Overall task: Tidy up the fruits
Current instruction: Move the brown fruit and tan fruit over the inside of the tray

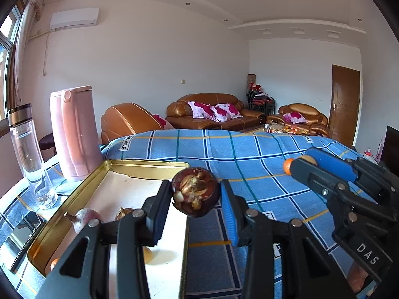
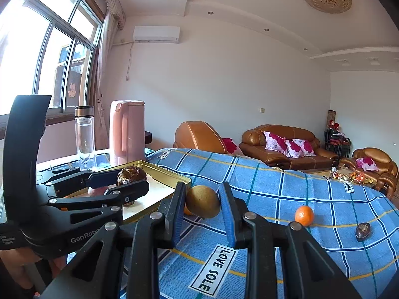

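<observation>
Partway: your left gripper [image 1: 195,196] clamps a mangosteen [image 1: 195,191] above the gold tray [image 1: 149,167] holding some fruit, your right gripper [image 2: 202,205] grips a yellow-brown fruit [image 2: 202,201] beside the tray, and an orange [image 2: 304,215] and dark fruit [image 2: 362,231] lie well apart from the tray.

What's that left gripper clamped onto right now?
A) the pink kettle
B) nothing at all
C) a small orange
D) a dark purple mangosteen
D: the left gripper is shut on the dark purple mangosteen, held over the edge of the gold tray; the small orange lies loose on the blue cloth.
</observation>
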Demonstrator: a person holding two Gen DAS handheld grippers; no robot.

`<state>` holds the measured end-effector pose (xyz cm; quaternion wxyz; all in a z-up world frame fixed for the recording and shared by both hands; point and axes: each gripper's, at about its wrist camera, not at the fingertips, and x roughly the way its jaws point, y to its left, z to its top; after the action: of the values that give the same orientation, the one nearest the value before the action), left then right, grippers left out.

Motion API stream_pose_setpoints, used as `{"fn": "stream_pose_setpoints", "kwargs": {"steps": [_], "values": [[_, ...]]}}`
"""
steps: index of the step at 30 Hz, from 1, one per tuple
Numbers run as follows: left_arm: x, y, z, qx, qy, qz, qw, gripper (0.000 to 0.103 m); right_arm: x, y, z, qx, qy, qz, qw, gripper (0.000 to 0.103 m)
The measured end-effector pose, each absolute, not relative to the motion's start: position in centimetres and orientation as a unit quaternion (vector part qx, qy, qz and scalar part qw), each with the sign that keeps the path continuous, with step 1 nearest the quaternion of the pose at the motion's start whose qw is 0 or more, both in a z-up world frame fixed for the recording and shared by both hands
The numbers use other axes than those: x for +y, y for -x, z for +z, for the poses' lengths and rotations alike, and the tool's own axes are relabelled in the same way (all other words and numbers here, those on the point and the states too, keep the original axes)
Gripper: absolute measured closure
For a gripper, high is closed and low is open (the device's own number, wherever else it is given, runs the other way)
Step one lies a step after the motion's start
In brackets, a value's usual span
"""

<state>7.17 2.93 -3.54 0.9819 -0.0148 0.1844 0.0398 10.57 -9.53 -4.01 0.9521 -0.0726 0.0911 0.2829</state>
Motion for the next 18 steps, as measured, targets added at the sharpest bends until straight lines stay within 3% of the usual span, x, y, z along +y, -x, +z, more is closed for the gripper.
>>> {"fn": "stream_pose_setpoints", "kwargs": {"steps": [18], "values": [[7.3, -6.1, -3.7, 0.196, 0.028, 0.084, 0.976, 0.062, -5.2, -10.2, -3.9, 0.094, 0.085, 0.324, 0.938, 0.073]]}}
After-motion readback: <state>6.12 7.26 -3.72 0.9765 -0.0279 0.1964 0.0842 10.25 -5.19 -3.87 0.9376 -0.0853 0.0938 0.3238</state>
